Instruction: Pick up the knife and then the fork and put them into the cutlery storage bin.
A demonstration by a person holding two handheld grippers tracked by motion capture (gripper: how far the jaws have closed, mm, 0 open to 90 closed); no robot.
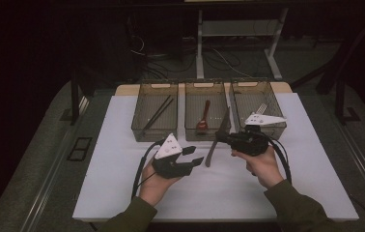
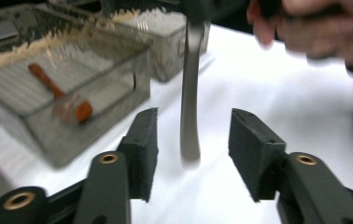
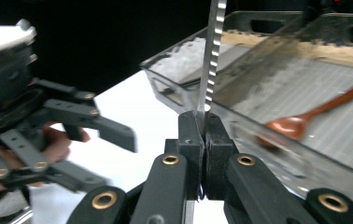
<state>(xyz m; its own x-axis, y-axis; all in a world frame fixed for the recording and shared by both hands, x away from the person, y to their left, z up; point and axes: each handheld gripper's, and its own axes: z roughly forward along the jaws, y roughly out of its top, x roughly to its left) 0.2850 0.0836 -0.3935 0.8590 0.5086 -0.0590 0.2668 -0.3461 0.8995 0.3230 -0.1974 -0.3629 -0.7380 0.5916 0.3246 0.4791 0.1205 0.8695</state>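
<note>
The right gripper (image 3: 201,135) has its fingers (image 3: 189,140) pressed together on the serrated blade of a silver table knife (image 3: 212,56), which rises straight up from them in the right gripper view. In the high view the same knife (image 1: 217,137) hangs aslant from that gripper (image 1: 225,137), its plain handle end low and near the white bench (image 1: 122,193), its long axis running from the bench up toward the bins.

The left gripper (image 2: 192,154) has its fingers (image 2: 144,149) apart, and nothing is between the pads. In its own view the knife's smooth handle (image 2: 190,98) stands upright just beyond the gap and roughly centred on it, so the knife lies straight ahead of the open fingers, its long axis crossing their line of approach. Judged from this, the left hand (image 1: 157,181) is placed to close on the handle, while the right alone carries the knife.

Beyond them stand three clear plastic bins. The middle bin (image 1: 190,126) holds a reddish-brown wooden spoon (image 1: 203,121), the left bin (image 1: 144,128) holds dark chopsticks (image 1: 157,115), and the right bin (image 1: 277,129) lies behind the right gripper's grey plate.

The right gripper view shows the blade's teeth and the clamp itself; the left gripper view shows how the handle lines up with the open gap; the high view shows the tilt of the knife and both hands well short of the bins.
</note>
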